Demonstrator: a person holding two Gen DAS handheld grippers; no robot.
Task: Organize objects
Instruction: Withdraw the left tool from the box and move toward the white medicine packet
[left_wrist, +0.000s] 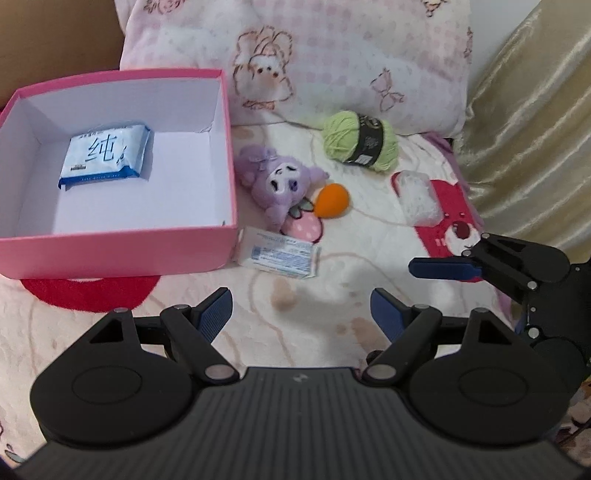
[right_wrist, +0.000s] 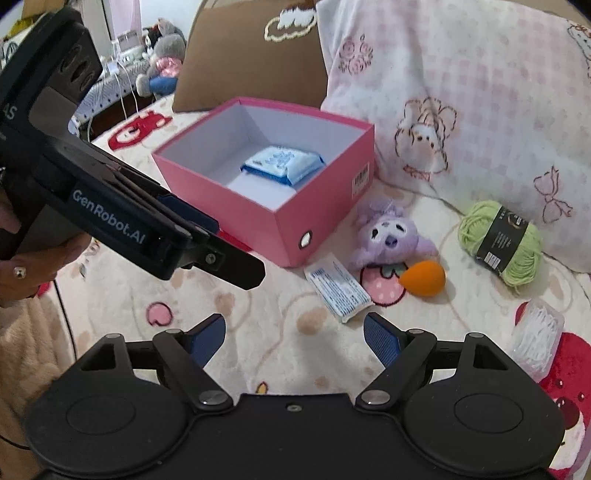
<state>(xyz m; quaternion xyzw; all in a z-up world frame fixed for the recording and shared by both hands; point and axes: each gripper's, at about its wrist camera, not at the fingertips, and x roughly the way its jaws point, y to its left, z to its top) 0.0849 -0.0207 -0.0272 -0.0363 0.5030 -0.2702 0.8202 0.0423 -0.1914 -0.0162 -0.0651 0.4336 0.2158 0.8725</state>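
Both my grippers, left gripper (left_wrist: 301, 314) and right gripper (right_wrist: 294, 338), released, nothing between jaws. Pink box (left_wrist: 118, 242) ahead-left holds one tissue pack (left_wrist: 105, 155). Step looks like: approach next item. Flat packet (right_wrist: 338, 288) just ahead of right jaws; needs lowering, then clenching across it.

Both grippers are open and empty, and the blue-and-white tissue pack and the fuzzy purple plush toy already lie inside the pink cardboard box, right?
Not quite: only the blue-and-white tissue pack lies inside the pink cardboard box. The left wrist view shows the fuzzy purple plush toy outside, on the blanket beside the box.
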